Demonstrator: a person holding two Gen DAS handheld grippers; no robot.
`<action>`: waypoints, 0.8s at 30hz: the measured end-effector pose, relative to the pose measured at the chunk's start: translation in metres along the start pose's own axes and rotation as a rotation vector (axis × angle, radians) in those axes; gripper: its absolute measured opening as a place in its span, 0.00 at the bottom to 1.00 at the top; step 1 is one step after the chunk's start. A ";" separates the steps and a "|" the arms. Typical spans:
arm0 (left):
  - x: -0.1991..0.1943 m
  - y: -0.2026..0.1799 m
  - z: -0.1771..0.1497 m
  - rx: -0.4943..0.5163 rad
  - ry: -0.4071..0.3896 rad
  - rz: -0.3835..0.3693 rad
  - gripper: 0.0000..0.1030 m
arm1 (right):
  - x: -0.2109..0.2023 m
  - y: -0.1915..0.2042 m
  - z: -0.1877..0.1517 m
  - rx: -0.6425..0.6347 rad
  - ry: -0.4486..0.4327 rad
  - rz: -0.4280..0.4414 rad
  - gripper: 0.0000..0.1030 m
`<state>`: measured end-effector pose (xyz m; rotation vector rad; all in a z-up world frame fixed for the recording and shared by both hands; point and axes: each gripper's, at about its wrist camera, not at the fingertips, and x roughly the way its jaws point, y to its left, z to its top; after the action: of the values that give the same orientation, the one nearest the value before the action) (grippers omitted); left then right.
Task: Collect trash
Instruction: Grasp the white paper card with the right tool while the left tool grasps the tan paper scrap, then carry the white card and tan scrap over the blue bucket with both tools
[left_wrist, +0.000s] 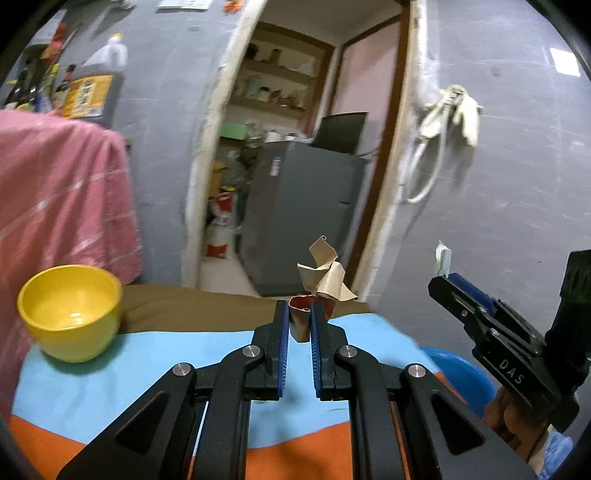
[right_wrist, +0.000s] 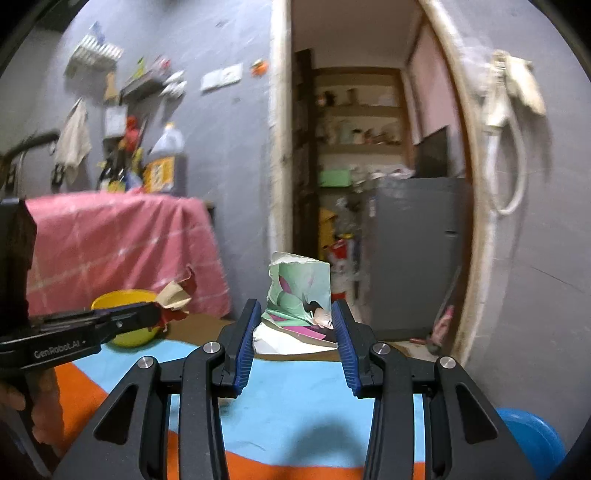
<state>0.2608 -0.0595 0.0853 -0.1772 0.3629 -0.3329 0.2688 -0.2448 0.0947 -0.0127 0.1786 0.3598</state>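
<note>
My left gripper is shut on a crumpled brown and red paper scrap, held above the table. The same scrap shows at the left gripper's tip in the right wrist view. My right gripper is shut on a torn printed paper piece, green and white with purple marks, held above the table. In the left wrist view the right gripper is at the right with a bit of that paper sticking up from its tip.
A yellow bowl stands at the table's left, also in the right wrist view. The table has a blue and orange cloth. A blue round object lies low on the right. A pink cloth drapes behind. A doorway shows a grey fridge.
</note>
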 end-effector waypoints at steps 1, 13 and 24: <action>0.002 -0.009 0.000 0.003 0.003 -0.017 0.08 | -0.008 -0.010 0.000 0.020 -0.009 -0.024 0.37; 0.044 -0.113 -0.007 0.059 0.118 -0.182 0.08 | -0.075 -0.104 -0.016 0.138 -0.008 -0.300 0.37; 0.098 -0.185 -0.032 0.099 0.311 -0.262 0.09 | -0.090 -0.181 -0.048 0.354 0.105 -0.429 0.37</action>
<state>0.2818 -0.2697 0.0669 -0.0753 0.6311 -0.6390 0.2413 -0.4479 0.0596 0.2768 0.3346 -0.1044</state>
